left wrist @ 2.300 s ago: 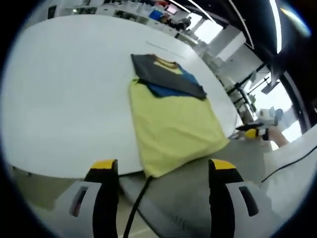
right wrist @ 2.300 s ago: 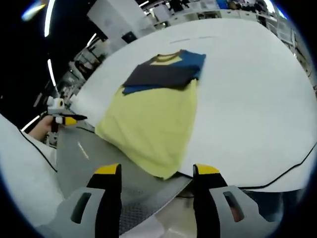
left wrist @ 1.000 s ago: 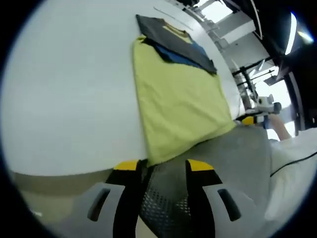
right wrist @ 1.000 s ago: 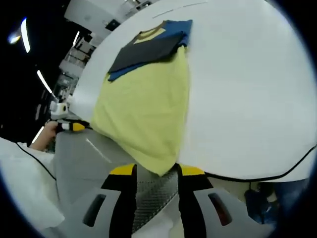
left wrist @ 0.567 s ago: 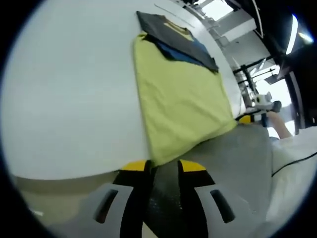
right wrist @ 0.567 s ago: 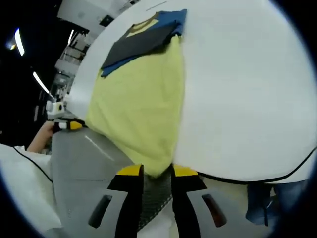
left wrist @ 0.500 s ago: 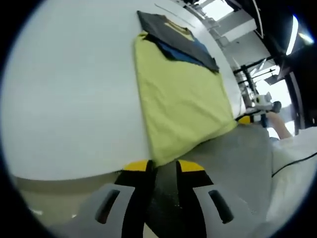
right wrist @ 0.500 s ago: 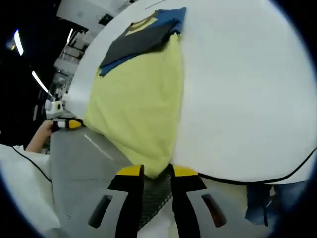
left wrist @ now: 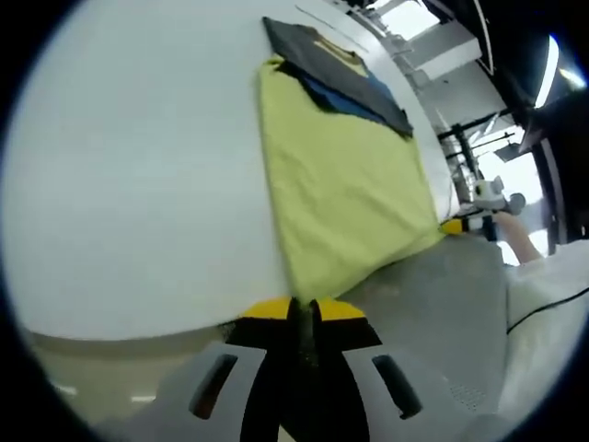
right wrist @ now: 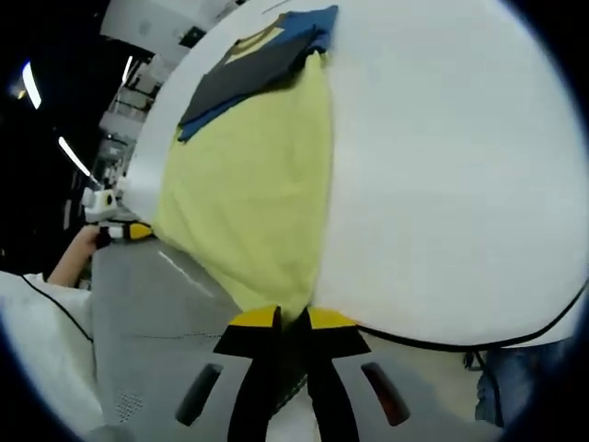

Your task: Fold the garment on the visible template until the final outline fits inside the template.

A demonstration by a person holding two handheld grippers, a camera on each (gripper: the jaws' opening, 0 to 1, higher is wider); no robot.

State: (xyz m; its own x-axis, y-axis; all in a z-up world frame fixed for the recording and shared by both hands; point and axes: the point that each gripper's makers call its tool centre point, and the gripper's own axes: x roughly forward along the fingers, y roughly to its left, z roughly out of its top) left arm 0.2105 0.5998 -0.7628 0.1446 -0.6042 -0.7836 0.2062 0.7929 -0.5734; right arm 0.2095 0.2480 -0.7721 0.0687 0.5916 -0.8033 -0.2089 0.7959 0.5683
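A yellow T-shirt (left wrist: 340,184) lies flat on the white table (left wrist: 138,166), its dark grey sleeve (left wrist: 313,55) folded across the chest over a blue one (left wrist: 345,97). My left gripper (left wrist: 304,313) is shut on the near hem corner at the table's edge. In the right gripper view the same shirt (right wrist: 248,184) runs away from me, with the grey sleeve (right wrist: 244,78) at the far end. My right gripper (right wrist: 293,319) is shut on the other hem corner. Each gripper appears small in the other's view: the right one (left wrist: 457,224) and the left one (right wrist: 124,230).
The hem hangs slightly past the table's near edge (right wrist: 442,322). A grey surface (left wrist: 433,304) lies below that edge, and it is also in the right gripper view (right wrist: 156,313). A hand (right wrist: 74,253) holds the left gripper. Shelving and ceiling lights stand beyond the table.
Both grippers came down to the hem corners and their jaws went from wide open to shut on the yellow cloth. The shirt itself has not shifted.
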